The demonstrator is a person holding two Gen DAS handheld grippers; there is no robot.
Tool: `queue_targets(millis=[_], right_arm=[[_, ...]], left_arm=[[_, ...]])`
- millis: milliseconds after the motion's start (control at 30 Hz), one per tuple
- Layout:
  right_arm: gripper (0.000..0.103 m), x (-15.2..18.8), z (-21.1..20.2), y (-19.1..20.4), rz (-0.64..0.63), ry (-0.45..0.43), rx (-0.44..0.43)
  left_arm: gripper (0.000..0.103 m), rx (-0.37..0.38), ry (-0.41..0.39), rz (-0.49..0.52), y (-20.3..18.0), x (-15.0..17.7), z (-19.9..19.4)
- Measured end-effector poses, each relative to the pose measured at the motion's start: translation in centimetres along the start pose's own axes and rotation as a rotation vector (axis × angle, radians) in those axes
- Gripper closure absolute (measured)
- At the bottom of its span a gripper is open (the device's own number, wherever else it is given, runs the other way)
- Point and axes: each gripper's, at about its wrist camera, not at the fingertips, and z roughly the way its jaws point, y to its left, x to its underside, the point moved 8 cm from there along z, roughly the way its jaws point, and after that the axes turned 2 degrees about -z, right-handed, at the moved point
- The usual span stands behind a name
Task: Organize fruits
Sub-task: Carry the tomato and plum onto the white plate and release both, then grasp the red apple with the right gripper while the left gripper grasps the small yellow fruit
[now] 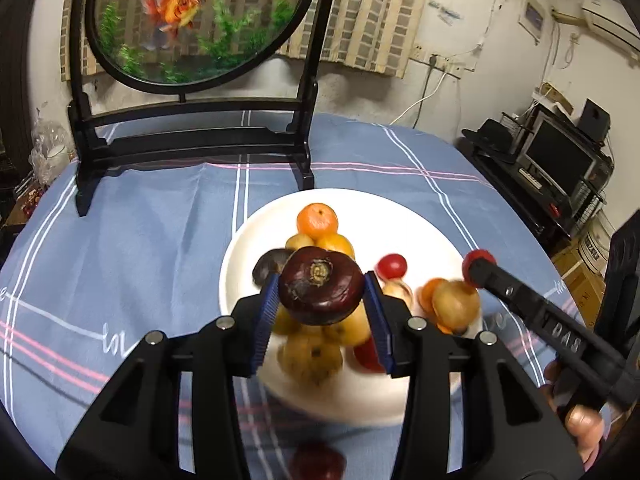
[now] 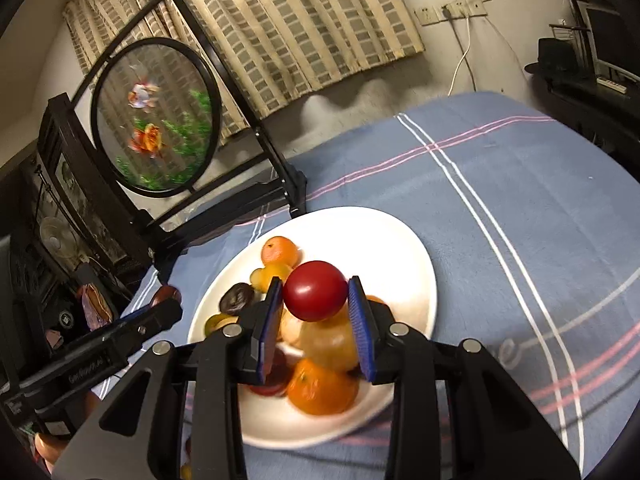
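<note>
A white plate (image 1: 244,248) on the blue cloth carries a heap of fruit: a mandarin (image 1: 317,219), yellow-brown fruits, a small red tomato (image 1: 392,265) and a dark fruit (image 1: 269,266). Above the heap, my left gripper (image 1: 322,280) is shut on a dark purple round fruit (image 1: 320,292), stem end facing the camera. In the right wrist view my right gripper (image 2: 315,282) is shut on a red tomato (image 2: 315,291) over the plate (image 2: 404,248). Each gripper shows in the other's view: the right gripper (image 1: 478,264) at the plate's right edge, the left gripper (image 2: 168,300) at its left edge.
A round goldfish picture in a black stand (image 1: 192,136) rises just behind the plate. One dark red fruit (image 1: 318,462) lies on the blue striped tablecloth (image 1: 140,240) near the front. Black shelving with a monitor (image 1: 556,160) stands off the table's right side.
</note>
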Motion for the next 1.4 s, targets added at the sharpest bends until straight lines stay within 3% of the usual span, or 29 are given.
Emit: queue_targets(millis=[267,500,567,600,633,800,1000,1233,1400], right_arm=[[0.069,-1.2,4.0,1.5,-0.069,0.040,0.016],[0.069,-1.8,6.7,0.9,-0.073,0.076,0.047],[0.069,-1.7,7.2,1.1,-0.082,0.089,0.042],[0.069,-1.7,7.4,1.2,-0.088,0.098,0.037],[0.068,-1.7,7.4,1.2,-0.090,0.103,0.034],[0.051,-2.3,6.6,1.4,-0.096,0.077,0.025],[0.051,-3.0,4.4,3.3,-0.110,0.044,-0.005],[0.050,-1.5,0.1,6.7,-0.163,0.039,-0.041],[0.050,2.1,-3.1,8.1,-0.198,0.047,-0.038]], left_arm=[[0.060,-0.071,0.081,0.007,0.8,-1.8,6.3],[0.059,-0.097,0.108,0.003,1.7,-1.8,8.8],[0.054,-0.112,0.102,0.005,1.9,-1.9,9.0],[0.042,-0.122,0.096,0.003,2.0,-2.0,8.8],[0.036,-0.127,0.086,-0.002,2.1,-2.2,8.6],[0.032,-0.139,0.066,-0.013,2.4,-2.8,6.5],[0.014,-0.221,0.001,0.007,3.7,-1.9,0.7],[0.011,-0.310,-0.051,0.003,6.5,1.9,-5.3],[0.010,-0.302,-0.087,-0.079,8.6,5.7,-7.7]])
